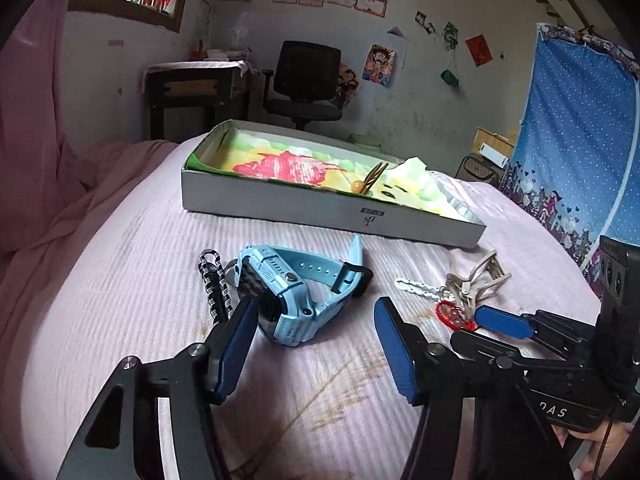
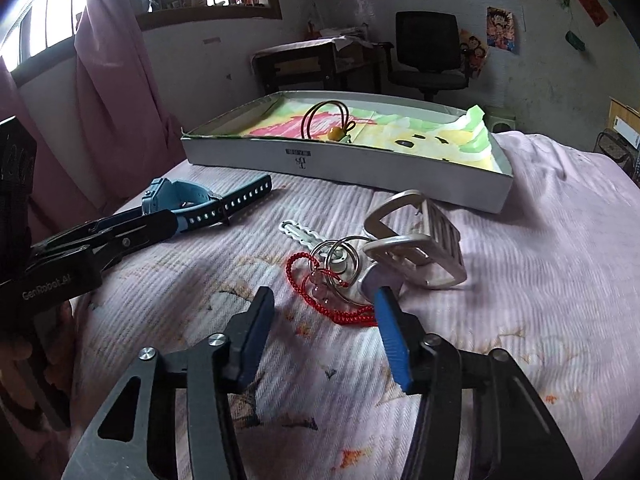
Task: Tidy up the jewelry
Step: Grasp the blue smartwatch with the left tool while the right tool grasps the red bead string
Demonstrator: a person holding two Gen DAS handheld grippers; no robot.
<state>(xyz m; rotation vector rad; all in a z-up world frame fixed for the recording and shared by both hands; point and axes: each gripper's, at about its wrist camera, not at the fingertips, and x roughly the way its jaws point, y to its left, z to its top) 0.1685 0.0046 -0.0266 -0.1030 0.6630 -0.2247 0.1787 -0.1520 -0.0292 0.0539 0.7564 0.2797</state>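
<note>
A light-blue watch (image 1: 288, 292) lies on the pink bedspread between the fingers of my left gripper (image 1: 316, 308). The left pad is at its face and the right pad stands clear, so the gripper is open. A black chain bracelet (image 1: 214, 284) lies just left of the watch. My right gripper (image 2: 324, 300) is open and straddles a red cord bracelet (image 2: 320, 304), which is tangled with silver rings (image 2: 340, 256), a white chain (image 2: 300, 234) and a silver buckle (image 2: 424, 240). A grey shallow box (image 2: 360, 160) behind them holds a brown bangle with a yellow bead (image 2: 332, 124).
The box is lined with colourful paper and lies across the bed beyond both grippers. In the right wrist view the left gripper (image 2: 160, 220) reaches in from the left at the watch (image 2: 200, 204). A pink curtain hangs left; a desk and black chair stand behind.
</note>
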